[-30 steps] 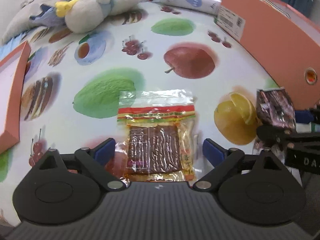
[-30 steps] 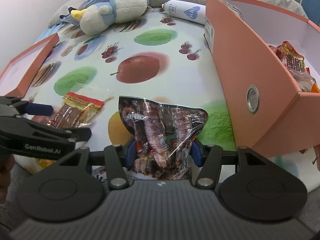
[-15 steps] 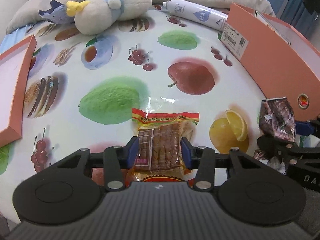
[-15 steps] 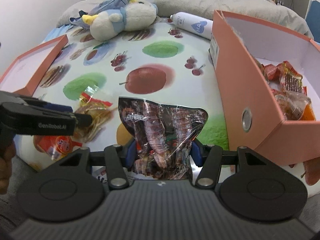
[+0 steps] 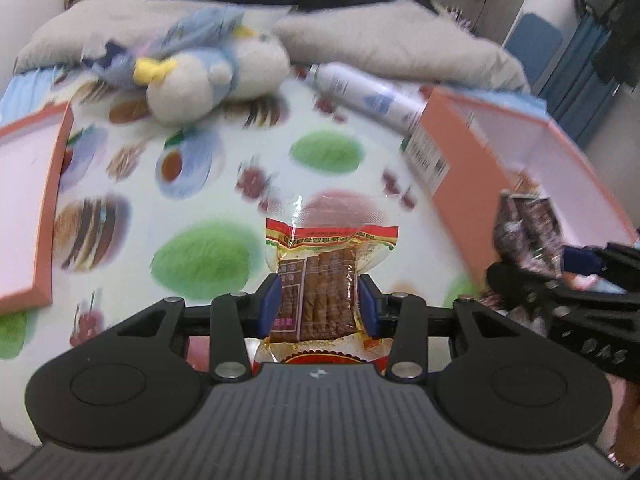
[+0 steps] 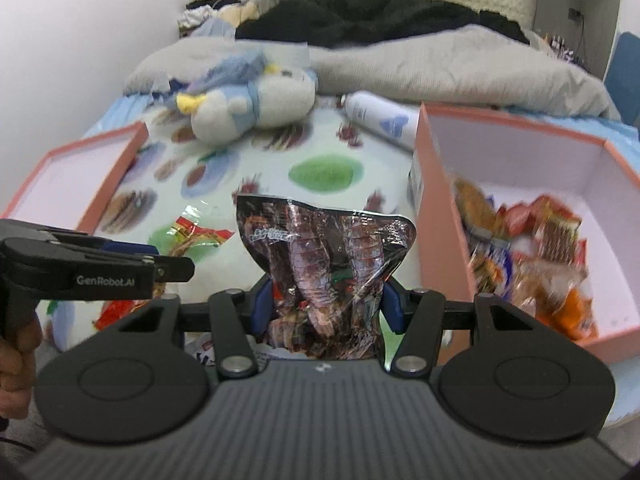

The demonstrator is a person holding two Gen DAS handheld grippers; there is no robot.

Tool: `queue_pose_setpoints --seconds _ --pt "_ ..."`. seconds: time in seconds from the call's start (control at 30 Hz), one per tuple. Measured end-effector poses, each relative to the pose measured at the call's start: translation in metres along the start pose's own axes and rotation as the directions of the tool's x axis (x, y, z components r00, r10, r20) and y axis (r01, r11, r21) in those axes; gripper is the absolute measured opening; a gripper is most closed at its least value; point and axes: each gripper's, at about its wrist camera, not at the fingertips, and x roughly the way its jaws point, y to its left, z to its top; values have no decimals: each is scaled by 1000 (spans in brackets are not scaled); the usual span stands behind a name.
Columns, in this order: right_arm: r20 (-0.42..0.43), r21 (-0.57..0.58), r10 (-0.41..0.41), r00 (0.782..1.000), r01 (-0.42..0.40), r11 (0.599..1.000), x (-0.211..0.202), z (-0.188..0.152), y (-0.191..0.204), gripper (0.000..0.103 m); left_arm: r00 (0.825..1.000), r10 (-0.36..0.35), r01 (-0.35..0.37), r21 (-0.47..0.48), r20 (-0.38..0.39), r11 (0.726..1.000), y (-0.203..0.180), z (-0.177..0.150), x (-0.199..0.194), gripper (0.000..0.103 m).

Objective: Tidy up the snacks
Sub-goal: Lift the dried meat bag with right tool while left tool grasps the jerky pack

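The red-and-yellow snack packet (image 5: 320,276) is pinched between the blue pads of the left tongs (image 5: 318,306), held up off the fruit-print bedspread (image 5: 208,184); its lower end is hidden behind the tool body. The dark crinkled snack bag (image 6: 324,264) is clamped in the right tongs (image 6: 326,306), lifted just beside the open pink box (image 6: 440,216); its bottom edge is cut off behind the tool as well. Half a second ago the red packet sat nearer the bedspread; now both tools have risen and tipped, so the box's inside shows. The heap of snacks (image 6: 532,256) in the box is smeared by blur, so it cannot be counted. The blur also softens the plush penguin (image 5: 200,76) and the white bottle (image 5: 368,96) at the far end of the bed. Two packets are held, one per tool; there are two pink pieces, the box and a shallow pink lid (image 5: 28,208) on the left; one plush toy and one bottle.
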Motion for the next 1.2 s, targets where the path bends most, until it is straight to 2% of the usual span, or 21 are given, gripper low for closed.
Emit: queue_pose_setpoints --seconds 0.03,0.07,0.13,0.3,0.43,0.5,0.53,0.57,0.6,0.67,0.73,0.8,0.93,1.03,1.07,1.2 --pt "9 -7 -5 1000 5 1000 -2 6 -1 57 1000 -7 7 1 15 1000 -5 7 -5 43" --pt "23 -11 -14 1000 14 1000 -5 13 -2 57 999 -24 24 -1 34 1000 -10 15 -10 23" --pt "52 -2 -21 998 21 1000 -12 27 -9 57 997 -44 45 -6 63 999 -22 34 -19 22" --pt "116 -5 -52 992 53 999 -24 52 -28 57 990 -67 60 58 125 997 -51 66 -25 22" --pt "123 16 -75 990 73 997 -27 57 -50 57 992 -29 20 70 123 997 -48 73 -10 23" --pt "119 25 -84 989 82 996 -26 55 -60 57 994 -7 -2 79 110 997 -36 68 4 30" --pt "114 30 -90 989 87 996 -24 54 -64 57 998 5 -10 87 63 996 -29 65 16 32" --pt "109 35 -94 990 91 995 -23 53 -69 57 999 10 -13 96 30 995 -21 60 27 39" --pt "105 40 -98 990 94 995 -22 51 -73 57 1000 14 -14 101 3 995 -13 53 37 54" --pt "92 54 -103 990 98 994 -19 47 -80 57 998 36 -32 109 -42 993 1 43 55 74" --pt "82 66 -100 992 94 993 -17 43 -84 57 996 58 -49 128 -65 991 12 34 70 82" --pt "74 78 -97 992 91 993 -16 39 -87 57 992 63 -46 153 -105 987 18 29 85 96" --pt "60 88 -95 994 89 992 -14 31 -90 57 988 72 -45 196 -135 979 33 22 114 97" --pt "52 88 -92 994 87 992 -14 25 -89 57 978 98 -58 210 -186 976 43 19 136 98" --pt "51 87 -92 994 87 992 -14 24 -89 57 980 105 -67 213 -172 975 45 18 138 103" --pt "43 90 -98 994 93 992 -13 21 -87 57 982 112 -75 233 -151 970 46 16 139 103"
